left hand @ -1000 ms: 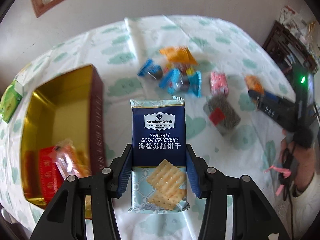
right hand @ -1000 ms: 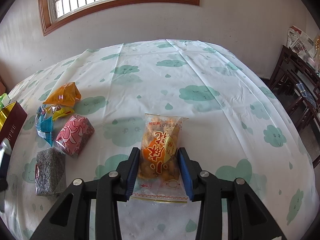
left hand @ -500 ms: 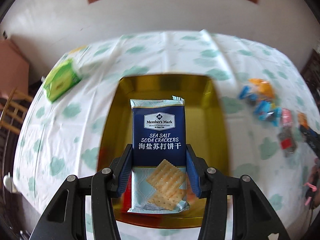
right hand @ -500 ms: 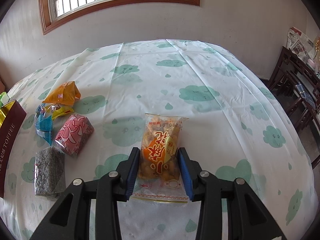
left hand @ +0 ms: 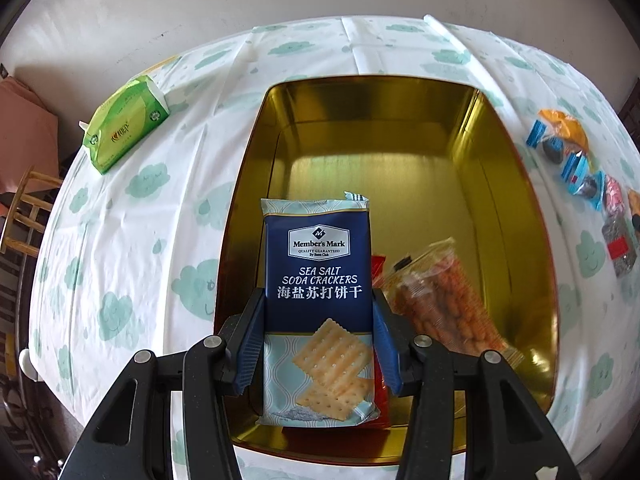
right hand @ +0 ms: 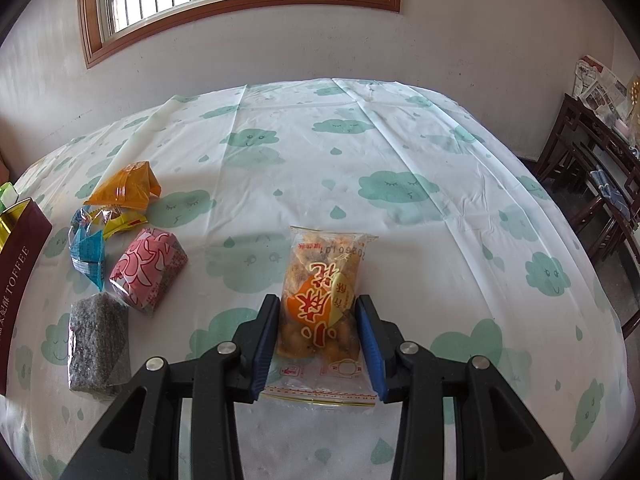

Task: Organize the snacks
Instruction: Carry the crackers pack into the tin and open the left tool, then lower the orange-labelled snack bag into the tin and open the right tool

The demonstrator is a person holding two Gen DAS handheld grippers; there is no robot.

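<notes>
In the left wrist view, a green tissue pack (left hand: pixel 125 124) lies at ten o'clock on the cloud-print tablecloth (left hand: pixel 132 248), well apart from the snacks and likely no part of the sorting. At the centre stands the gold tin (left hand: pixel 516 216), open and mostly bare, with a clear bag of orange snacks (left hand: pixel 448 300) resting inside at four o'clock. The left gripper (left hand: pixel 319 344) is clamped by its blue pads on both long edges of the cracker packet (left hand: pixel 318 276), holding it label-up over the tin's near end, apparently poised to be lowered in flat beside the bag. At three o'clock a small heap of loose sweets (left hand: pixel 576 164) waits on the cloth. In the right wrist view, the same heap (right hand: pixel 120 236) sits at nine o'clock beside the tin's maroon side (right hand: pixel 18 264). The right gripper (right hand: pixel 318 344) is closed part-way around a packet of fried snacks (right hand: pixel 320 300), pads at its sides, seemingly waiting its turn for the tin.
</notes>
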